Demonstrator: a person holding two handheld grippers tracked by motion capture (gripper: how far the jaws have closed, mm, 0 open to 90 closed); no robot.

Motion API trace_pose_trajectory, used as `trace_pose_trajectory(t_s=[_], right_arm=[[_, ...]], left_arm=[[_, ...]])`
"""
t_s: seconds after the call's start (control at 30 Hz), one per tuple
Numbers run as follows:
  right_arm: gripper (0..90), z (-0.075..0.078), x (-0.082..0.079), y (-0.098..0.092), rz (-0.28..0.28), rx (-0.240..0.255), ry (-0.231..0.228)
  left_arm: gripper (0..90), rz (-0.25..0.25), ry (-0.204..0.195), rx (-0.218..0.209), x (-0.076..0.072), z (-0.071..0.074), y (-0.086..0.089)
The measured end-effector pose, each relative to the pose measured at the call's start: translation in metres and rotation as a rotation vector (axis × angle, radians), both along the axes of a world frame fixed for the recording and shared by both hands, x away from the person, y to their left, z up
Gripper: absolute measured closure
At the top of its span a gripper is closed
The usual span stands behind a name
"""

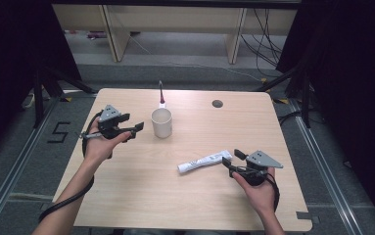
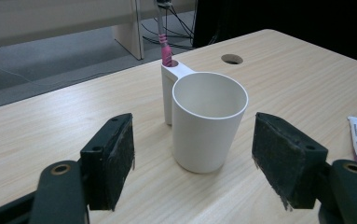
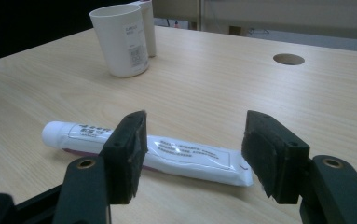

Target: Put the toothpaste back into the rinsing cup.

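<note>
The left hand-held gripper point(image 1: 135, 128) was spread wide, its jaws apart and empty, just beside the white cup point(image 1: 161, 122) standing upright on the tabletop point(image 1: 141, 191). A pink toothbrush point(image 2: 163, 39) stood in the cup's side holder. The right hand-held gripper point(image 1: 231, 160) was also wide and empty, near the flat end of the toothpaste tube point(image 1: 204, 161), which lay on the tabletop.

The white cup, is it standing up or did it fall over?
Standing up. The white cup sits on its base on the table, round mouth facing up, and looks empty inside in the left gripper view.
</note>
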State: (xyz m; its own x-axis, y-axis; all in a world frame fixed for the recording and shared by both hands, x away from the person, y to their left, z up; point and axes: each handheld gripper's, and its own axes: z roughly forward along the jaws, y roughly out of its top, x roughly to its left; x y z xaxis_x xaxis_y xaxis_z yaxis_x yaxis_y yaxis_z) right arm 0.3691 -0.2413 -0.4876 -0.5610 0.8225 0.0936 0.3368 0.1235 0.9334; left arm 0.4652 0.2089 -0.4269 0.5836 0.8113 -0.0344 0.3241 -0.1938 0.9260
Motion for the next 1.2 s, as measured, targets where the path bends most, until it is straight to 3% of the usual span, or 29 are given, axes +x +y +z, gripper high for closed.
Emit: trace_pose_trajectory(t_s=[0.07, 0.13, 0.2, 0.23, 0.27, 0.3, 0.33, 0.37, 0.53, 0.7, 0.83, 0.97, 1.03, 1.1, 1.2], right_arm=[[40.5, 0.001, 0.004, -0.003, 0.008, -0.029, -0.023], [40.3, 0.003, 0.004, -0.004, -0.001, -0.016, 0.006], [39.4, 0.004, 0.008, -0.008, 0.005, -0.048, -0.014], [38.8, 0.004, 0.008, -0.007, 0.006, -0.024, 0.008], [38.6, 0.004, 0.013, -0.01, 0.013, -0.061, -0.032], [38.4, 0.005, 0.011, -0.008, 0.003, -0.037, 0.002], [38.4, 0.005, 0.014, -0.01, 0.018, -0.059, -0.014], [38.3, 0.007, 0.012, -0.009, 0.012, -0.047, 0.02], [39.4, 0.018, 0.021, -0.012, 0.07, -0.146, 0.014], [40.5, 0.03, 0.032, -0.013, 0.126, -0.215, 0.012], [40.5, 0.036, 0.043, -0.013, 0.201, -0.295, 0.047], [40.0, 0.04, 0.054, -0.009, 0.302, -0.371, 0.119], [38.9, 0.04, 0.062, -0.007, 0.41, -0.422, 0.191], [37.8, 0.039, 0.066, -0.002, 0.499, -0.493, 0.256], [35.6, 0.041, 0.074, 0.009, 0.616, -0.646, 0.278]], left_arm=[[29.5, 0.002, -0.001, -0.001, -0.002, -0.002, 0.001], [29.6, 0.001, 0.001, 0.005, -0.003, -0.003, 0.002], [29.6, -0.003, 0.002, 0.002, -0.004, -0.005, 0.002], [29.6, -0.004, -0.002, 0.0, -0.005, -0.006, 0.002], [29.6, 0.001, 0.001, 0.0, -0.007, -0.006, 0.002], [29.6, -0.002, -0.002, 0.0, -0.008, -0.007, 0.002], [29.6, -0.002, -0.005, -0.003, -0.009, -0.007, 0.002], [29.6, -0.005, -0.009, -0.005, -0.012, -0.008, 0.002], [29.6, -0.015, -0.012, -0.006, -0.024, -0.01, 0.004], [29.6, -0.023, -0.015, -0.007, -0.037, -0.012, 0.01], [29.6, -0.035, -0.004, -0.016, -0.045, -0.018, 0.011], [29.6, -0.04, 0.004, -0.019, -0.049, -0.021, 0.011], [29.7, -0.043, 0.008, -0.018, -0.051, -0.023, 0.011], [29.7, -0.051, 0.012, -0.013, -0.052, -0.024, 0.01], [29.7, -0.063, 0.021, -0.004, -0.053, -0.027, 0.008]])
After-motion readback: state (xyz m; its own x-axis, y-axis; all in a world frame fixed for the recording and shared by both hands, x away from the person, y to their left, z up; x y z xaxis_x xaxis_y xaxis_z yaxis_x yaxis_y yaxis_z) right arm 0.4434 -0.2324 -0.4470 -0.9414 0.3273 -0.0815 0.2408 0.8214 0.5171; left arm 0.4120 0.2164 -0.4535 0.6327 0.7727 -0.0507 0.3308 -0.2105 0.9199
